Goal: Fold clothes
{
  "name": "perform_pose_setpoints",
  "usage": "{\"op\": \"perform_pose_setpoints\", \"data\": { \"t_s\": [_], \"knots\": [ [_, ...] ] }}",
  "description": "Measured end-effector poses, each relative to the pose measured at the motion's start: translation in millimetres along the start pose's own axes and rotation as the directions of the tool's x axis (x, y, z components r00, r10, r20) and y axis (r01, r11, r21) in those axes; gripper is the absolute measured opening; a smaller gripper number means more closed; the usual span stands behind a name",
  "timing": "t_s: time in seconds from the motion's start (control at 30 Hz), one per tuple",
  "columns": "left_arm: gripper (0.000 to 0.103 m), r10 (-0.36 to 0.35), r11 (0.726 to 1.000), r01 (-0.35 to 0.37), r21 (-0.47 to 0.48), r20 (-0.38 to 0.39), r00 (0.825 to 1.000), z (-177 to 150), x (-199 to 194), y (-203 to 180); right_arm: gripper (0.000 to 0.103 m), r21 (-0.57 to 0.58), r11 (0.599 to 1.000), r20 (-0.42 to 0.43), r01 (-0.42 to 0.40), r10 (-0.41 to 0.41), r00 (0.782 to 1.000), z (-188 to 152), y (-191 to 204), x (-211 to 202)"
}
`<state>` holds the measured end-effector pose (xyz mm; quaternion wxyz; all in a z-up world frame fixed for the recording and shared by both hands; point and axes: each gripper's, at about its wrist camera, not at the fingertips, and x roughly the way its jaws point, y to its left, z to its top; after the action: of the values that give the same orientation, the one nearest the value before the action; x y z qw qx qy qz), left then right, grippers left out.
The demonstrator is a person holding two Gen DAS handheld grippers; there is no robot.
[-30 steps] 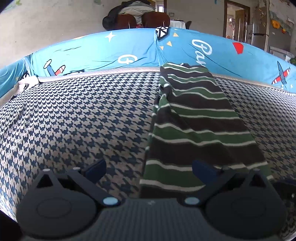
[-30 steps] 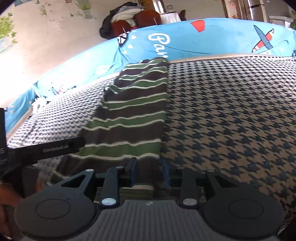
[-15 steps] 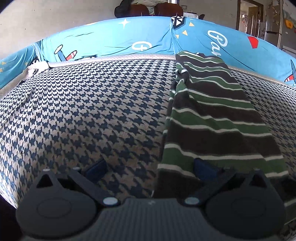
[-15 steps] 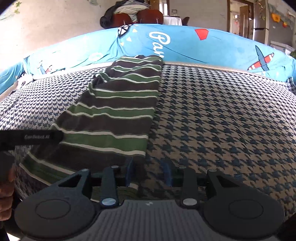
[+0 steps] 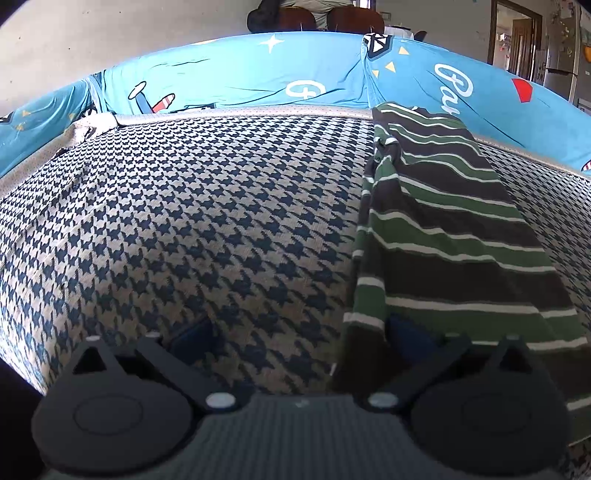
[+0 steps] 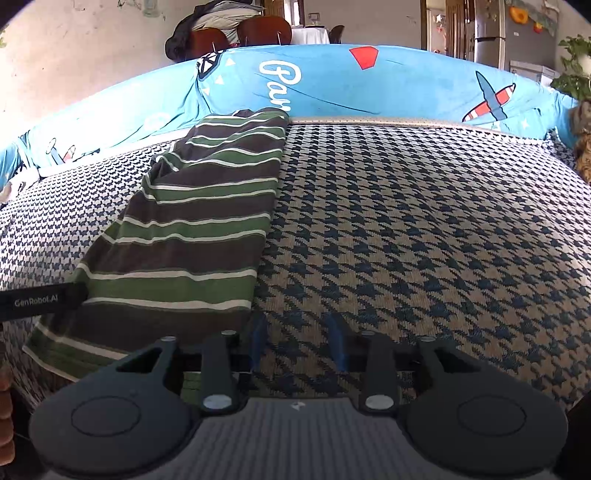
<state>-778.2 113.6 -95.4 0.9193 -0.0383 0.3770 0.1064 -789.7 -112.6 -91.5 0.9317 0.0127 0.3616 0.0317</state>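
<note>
A long folded garment with green, dark brown and white stripes lies flat on the houndstooth cover, running from the near edge to the blue cushion. My left gripper is wide open low over the cover, and the garment's left edge lies just inside its right finger. In the right wrist view the garment lies left of centre. My right gripper has its jaws opening, with only bare cover between them and the garment's right edge beside the left finger. The left gripper's black body overlaps the garment's near left corner.
A blue printed cushion runs along the far edge of the cover. Behind it stand brown chairs piled with clothes, a doorway and a fridge. A plant sits far right. Part of a hand shows at lower left.
The right jaws have widened. The garment's near corner, which was between them, now lies left of the left finger. In the left view the garment has shifted rightward, and that gripper has stayed open.
</note>
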Motion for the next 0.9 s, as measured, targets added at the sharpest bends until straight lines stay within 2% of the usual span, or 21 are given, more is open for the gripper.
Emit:
{"op": "perform_pose_setpoints", "data": {
  "t_s": [0.27, 0.47, 0.57, 0.7, 0.9],
  "knots": [
    [0.103, 0.003, 1.000, -0.003, -0.022, 0.007, 1.000, -1, -7, 2, 0.039, 0.016, 1.000, -0.001, -0.010, 0.010, 1.000, 2, 0, -1],
    [0.103, -0.019, 1.000, 0.020, -0.006, 0.061, 0.998, 3, -13, -6, 0.044, 0.086, 0.995, 0.003, -0.049, 0.049, 0.999, 9, -5, 1],
    [0.103, -0.029, 0.999, 0.026, 0.032, 0.088, 0.996, 3, -15, -17, 0.044, 0.102, 0.991, 0.021, -0.087, 0.085, 0.996, 19, -8, 5],
    [0.103, -0.037, 0.996, 0.030, 0.084, 0.086, 0.996, 2, -11, -30, 0.047, 0.062, 0.994, 0.022, -0.093, 0.092, 0.996, 33, 1, 21],
    [0.103, -0.053, 0.994, 0.047, 0.094, 0.053, 0.997, 0, -4, -35, 0.055, -0.007, 0.998, 0.018, -0.064, 0.064, 0.998, 43, 17, 47]
  ]
}}
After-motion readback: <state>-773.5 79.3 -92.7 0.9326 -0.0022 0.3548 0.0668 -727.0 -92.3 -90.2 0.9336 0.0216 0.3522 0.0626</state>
